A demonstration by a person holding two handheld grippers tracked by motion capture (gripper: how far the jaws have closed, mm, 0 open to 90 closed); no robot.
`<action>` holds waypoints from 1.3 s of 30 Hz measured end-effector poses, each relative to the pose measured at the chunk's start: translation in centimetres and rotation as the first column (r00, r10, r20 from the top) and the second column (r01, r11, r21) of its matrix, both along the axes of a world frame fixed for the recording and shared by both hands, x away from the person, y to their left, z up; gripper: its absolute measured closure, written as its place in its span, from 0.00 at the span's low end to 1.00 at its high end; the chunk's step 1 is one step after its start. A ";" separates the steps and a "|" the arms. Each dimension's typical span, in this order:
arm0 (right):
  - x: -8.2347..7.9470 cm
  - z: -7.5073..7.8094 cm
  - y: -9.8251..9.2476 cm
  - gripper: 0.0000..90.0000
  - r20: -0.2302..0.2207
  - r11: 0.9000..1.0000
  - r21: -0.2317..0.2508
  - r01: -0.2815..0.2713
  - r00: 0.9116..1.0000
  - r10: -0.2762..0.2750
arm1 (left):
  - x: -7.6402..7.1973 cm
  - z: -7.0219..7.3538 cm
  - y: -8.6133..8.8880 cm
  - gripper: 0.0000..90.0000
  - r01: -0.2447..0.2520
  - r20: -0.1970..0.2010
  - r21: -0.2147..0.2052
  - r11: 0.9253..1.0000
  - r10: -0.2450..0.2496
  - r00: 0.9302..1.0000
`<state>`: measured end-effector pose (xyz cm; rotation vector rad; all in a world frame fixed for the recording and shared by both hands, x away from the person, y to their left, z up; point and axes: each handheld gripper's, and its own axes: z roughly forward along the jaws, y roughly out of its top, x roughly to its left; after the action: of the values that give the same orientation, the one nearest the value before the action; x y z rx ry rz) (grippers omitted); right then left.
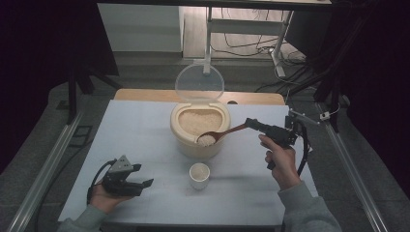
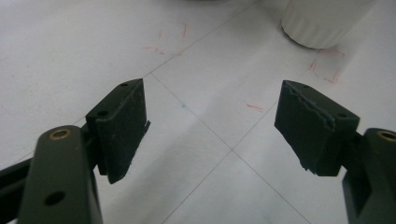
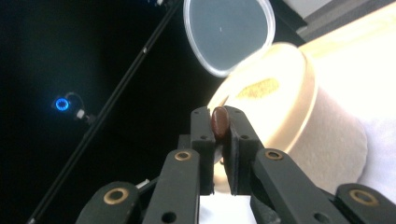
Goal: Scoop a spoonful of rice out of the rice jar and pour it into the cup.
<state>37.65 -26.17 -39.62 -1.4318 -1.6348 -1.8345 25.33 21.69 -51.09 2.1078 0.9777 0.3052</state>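
Note:
A cream rice container (image 1: pixel 200 128) stands at the middle of the white table (image 1: pixel 145 145), its clear lid (image 1: pixel 199 83) flipped up behind it. A wooden spoon (image 1: pixel 218 136) heaped with rice hovers over the container's front rim. My right gripper (image 1: pixel 251 123) is shut on the spoon's handle end (image 3: pixel 220 122), with the container (image 3: pixel 289 116) behind the jaws. A small white cup (image 1: pixel 199 175) sits in front of the container. My left gripper (image 1: pixel 140 175) rests open on the table at the front left, nothing between its jaws; the cup's base (image 2: pixel 322 23) lies beyond them.
Metal rails (image 1: pixel 48 164) run along both sides of the table. A wooden board (image 1: pixel 145 94) edges the far side. Faint red marks (image 2: pixel 327 65) are drawn on the tabletop near the cup.

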 end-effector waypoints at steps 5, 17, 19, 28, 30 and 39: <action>-0.5 -0.6 -0.1 0.92 -0.012 1.000 -0.019 -0.019 1.000 0.018 | 0.0 0.0 -0.1 0.27 0.001 -0.002 0.000 1.000 -0.001 1.000; -1.5 -2.2 0.3 0.92 -0.036 0.995 -0.075 -0.058 0.998 0.056 | 0.0 -0.1 -0.1 0.27 0.004 -0.003 0.005 1.000 -0.004 1.000; -1.6 -2.3 0.5 0.92 -0.041 0.995 -0.081 -0.066 0.997 0.063 | 0.0 -0.1 -0.1 0.27 0.004 -0.002 0.005 1.000 -0.004 1.000; -1.6 -3.1 1.7 0.92 -0.037 0.985 -0.150 -0.083 0.996 0.078 | 0.0 -0.1 -0.1 0.27 0.005 -0.003 0.006 1.000 -0.005 1.000; -1.6 -3.2 1.9 0.92 -0.030 0.982 -0.172 -0.081 0.997 0.077 | 0.0 -0.1 -0.1 0.27 0.005 -0.003 0.006 1.000 -0.005 1.000; -1.8 -2.8 2.9 0.92 0.019 0.966 -0.244 -0.081 0.996 0.089 | 0.0 -0.2 -0.1 0.27 0.008 -0.004 0.009 1.000 -0.008 1.000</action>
<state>35.84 -23.29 -42.45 -1.4087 -1.9605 -1.6622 25.35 21.58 -51.25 2.1202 0.9721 0.3019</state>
